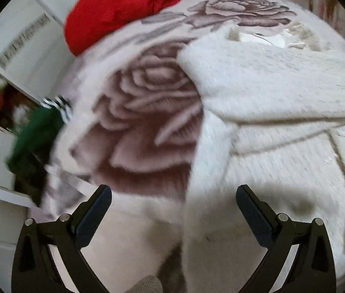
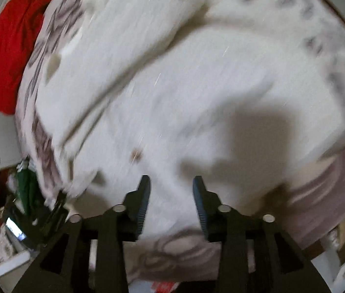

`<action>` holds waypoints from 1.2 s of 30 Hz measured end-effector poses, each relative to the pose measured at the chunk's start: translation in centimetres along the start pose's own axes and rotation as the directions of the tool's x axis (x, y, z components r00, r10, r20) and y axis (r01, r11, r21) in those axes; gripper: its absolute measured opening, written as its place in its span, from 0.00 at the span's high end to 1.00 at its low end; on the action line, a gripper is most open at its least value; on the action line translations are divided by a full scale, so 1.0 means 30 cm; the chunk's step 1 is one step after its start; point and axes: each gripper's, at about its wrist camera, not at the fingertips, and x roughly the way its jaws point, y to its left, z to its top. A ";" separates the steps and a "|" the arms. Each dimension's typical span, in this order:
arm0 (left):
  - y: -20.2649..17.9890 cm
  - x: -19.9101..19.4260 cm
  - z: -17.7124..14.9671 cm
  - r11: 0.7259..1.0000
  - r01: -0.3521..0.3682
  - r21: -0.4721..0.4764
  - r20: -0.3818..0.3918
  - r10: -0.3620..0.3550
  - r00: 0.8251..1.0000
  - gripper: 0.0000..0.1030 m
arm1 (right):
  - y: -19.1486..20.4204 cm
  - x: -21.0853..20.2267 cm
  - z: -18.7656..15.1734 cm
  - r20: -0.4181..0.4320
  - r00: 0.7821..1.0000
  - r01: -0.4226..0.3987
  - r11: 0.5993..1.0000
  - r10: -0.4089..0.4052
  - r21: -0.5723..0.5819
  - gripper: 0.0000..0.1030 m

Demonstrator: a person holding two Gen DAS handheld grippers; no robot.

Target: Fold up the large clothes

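A large white knitted garment (image 1: 270, 102) lies spread on a bed covered by a pink blanket with a rose print (image 1: 145, 112). One sleeve or edge of it runs down toward my left gripper (image 1: 172, 193), which is wide open and empty just above the fabric. In the right wrist view the same white garment (image 2: 172, 85) fills the frame, with a small brown button (image 2: 136, 155) on it. My right gripper (image 2: 171, 183) is partly open above the garment's near edge and holds nothing. Both views are motion-blurred.
A red cloth pile (image 1: 123, 7) lies at the bed's far left corner; it also shows in the right wrist view (image 2: 11, 48). A green item (image 1: 38, 136) hangs off the left bed edge. White furniture (image 1: 13, 48) stands to the left.
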 end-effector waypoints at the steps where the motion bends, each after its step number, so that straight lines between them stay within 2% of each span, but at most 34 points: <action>1: -0.008 -0.006 0.010 1.000 -0.031 0.000 0.007 0.031 0.999 0.00 | -0.021 -0.009 0.040 0.018 0.999 0.031 0.999 -0.031 -0.025 0.57; 3: -0.043 -0.040 -0.001 0.998 -0.070 0.001 -0.009 0.070 0.998 0.00 | -0.048 -0.019 0.182 0.060 0.988 0.149 0.980 -0.143 -0.131 0.54; 4: -0.061 -0.040 -0.003 0.996 -0.085 -0.004 -0.028 0.085 0.996 0.00 | -0.054 0.003 0.263 0.081 0.975 0.219 0.957 -0.207 -0.188 0.53; 6: -0.100 -0.030 -0.008 0.995 -0.098 -0.020 -0.069 0.097 0.993 0.00 | -0.070 0.063 0.392 0.077 0.965 0.263 0.923 -0.251 -0.281 0.53; 9: -0.173 -0.044 -0.018 0.989 -0.144 -0.030 -0.094 0.141 0.986 0.00 | -0.059 0.197 0.573 -0.005 0.971 0.213 0.879 -0.238 -0.427 0.54; 10: -0.199 -0.053 -0.016 0.987 -0.162 -0.024 -0.101 0.159 0.982 0.00 | -0.060 0.208 0.609 0.011 0.971 0.218 0.870 -0.237 -0.442 0.57; 11: -0.230 -0.060 -0.019 0.982 -0.186 -0.017 -0.112 0.183 0.977 0.00 | -0.071 0.211 0.653 0.039 0.973 0.221 0.872 -0.227 -0.437 0.64; 12: -0.250 -0.069 -0.024 0.979 -0.206 -0.015 -0.119 0.202 0.972 0.00 | -0.128 0.207 0.728 0.032 0.984 0.173 0.916 -0.173 -0.362 0.81; 13: -0.276 -0.075 -0.028 0.973 -0.230 -0.018 -0.132 0.225 0.965 0.00 | -0.167 0.207 0.761 0.007 0.992 0.122 0.943 -0.127 -0.309 0.88; 15: -0.321 -0.094 -0.033 0.965 -0.260 -0.030 -0.159 0.252 0.955 0.00 | -0.280 0.228 0.824 -0.061 0.998 0.009 0.980 -0.021 -0.200 0.95; 17: -0.373 -0.127 -0.030 0.953 -0.302 -0.032 -0.176 0.292 0.940 0.00 | -0.312 0.247 0.840 -0.119 0.993 -0.055 0.971 0.028 -0.233 0.95; 20: -0.459 -0.224 -0.007 0.939 -0.342 -0.018 -0.159 0.335 0.929 0.00 | -0.358 0.166 0.859 -0.187 0.979 -0.129 0.960 0.083 -0.247 0.92; 21: -0.489 -0.259 0.001 0.939 -0.345 -0.010 -0.147 0.340 0.929 0.00 | -0.393 0.095 0.861 -0.176 0.982 -0.111 0.956 0.065 -0.271 0.80; 22: -0.537 -0.307 0.008 0.940 -0.341 0.004 -0.134 0.338 0.931 0.00 | -0.416 0.058 0.858 -0.162 0.986 -0.094 0.953 0.048 -0.288 0.59; 23: -0.596 -0.356 0.012 0.943 -0.332 0.025 -0.123 0.333 0.935 0.00 | -0.460 -0.012 0.855 -0.132 0.991 -0.066 0.943 0.024 -0.325 0.52; 25: -0.719 -0.429 0.007 0.944 -0.322 0.073 -0.115 0.329 0.937 0.00 | -0.523 -0.090 0.850 -0.101 0.995 -0.018 0.934 -0.019 -0.357 0.51; 27: -0.886 -0.501 -0.013 0.941 -0.309 0.138 -0.099 0.324 0.941 0.00 | -0.621 -0.165 0.839 -0.055 0.994 0.063 0.924 -0.090 -0.376 0.51; 29: -1.034 -0.554 -0.035 0.940 -0.288 0.182 -0.094 0.308 0.947 0.00 | -0.716 -0.215 0.827 -0.028 0.991 0.115 0.925 -0.134 -0.361 0.51; 33: -1.319 -0.644 -0.078 0.949 -0.210 0.233 -0.092 0.237 0.967 0.00 | -0.941 -0.277 0.841 -0.029 0.986 0.151 0.952 -0.164 -0.266 0.51; 36: -1.497 -0.647 -0.107 0.929 -0.222 0.298 -0.085 0.257 0.963 0.00 | -1.071 -0.295 0.861 -0.034 0.981 0.179 0.962 -0.190 -0.207 0.51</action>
